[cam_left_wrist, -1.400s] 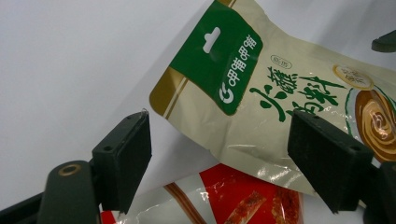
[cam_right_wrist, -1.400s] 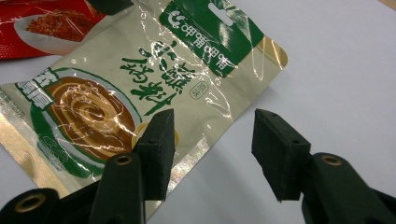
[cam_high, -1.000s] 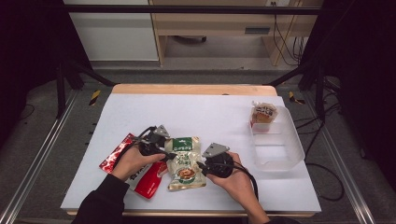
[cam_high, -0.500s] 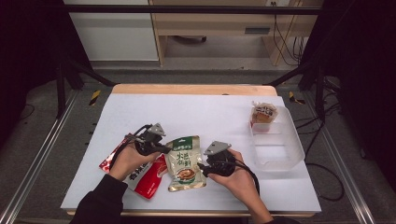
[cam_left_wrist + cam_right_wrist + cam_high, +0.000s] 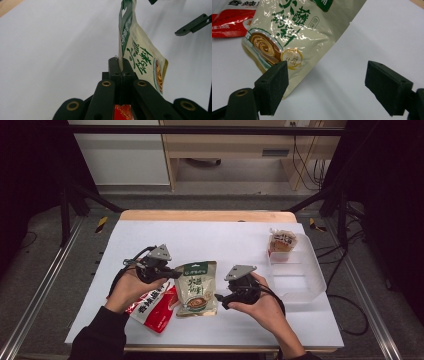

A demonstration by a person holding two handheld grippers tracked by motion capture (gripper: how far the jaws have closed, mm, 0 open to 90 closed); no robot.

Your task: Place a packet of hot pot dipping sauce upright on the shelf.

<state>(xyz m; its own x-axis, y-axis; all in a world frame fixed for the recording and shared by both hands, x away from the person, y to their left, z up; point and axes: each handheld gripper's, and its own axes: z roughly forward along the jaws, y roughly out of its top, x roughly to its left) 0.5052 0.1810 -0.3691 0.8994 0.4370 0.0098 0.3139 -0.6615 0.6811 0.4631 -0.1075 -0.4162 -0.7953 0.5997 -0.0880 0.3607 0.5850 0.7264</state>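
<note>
Item 1: beige-and-green snack pouch (image 5: pixel 196 287), printed w/ green characters and a brown swirl picture; sits centre-near on the counter (image 5: pixel 220 240), between the two hands. In the left gripper view the pouch (image 5: pixel 140 57) stands on edge, hanging up off the white surface, so it looks lifted by one side rather than lying flat. Item 2: left tongs (image 5: pixel 176 272), pressed together on the pouch's left edge; left gripper view shows the film caught in the seam betw. the two black jaws, no gap. Pinch on the edge seal prob. chosen because the seal is flat and stiff, contents not squashed. Item 3: right tongs (image 5: pixel 220 300), just right of the pouch, spread wide; they have just been opening. Right gripper view: left pad (image 5: pixel 273 86) overlaps the pouch's lower corner (image 5: pixel 294 37), right pad well off over bare counter, nothing pressed betw. them, so pouch weight appears to be on the left tongs alone. Item 4: red snack packet (image 5: pixel 155 305), white lettering, flat on counter near-left, partly under the left hand (image 5: pixel 127 290) and just beside the pouch; untouched by either tongs. Item 5: clear plastic bin (image 5: pixel 295 275), right side of counter, well apart from the pouch; holds one small wrapped snack (image 5: pixel 282 242) at its far end, rest bare. Judgement: bin is likely the destination, pouch in transit, handover to left side looks done; red packet likely next. Risk: thin edge grip, pouch may swing or slip.
</note>
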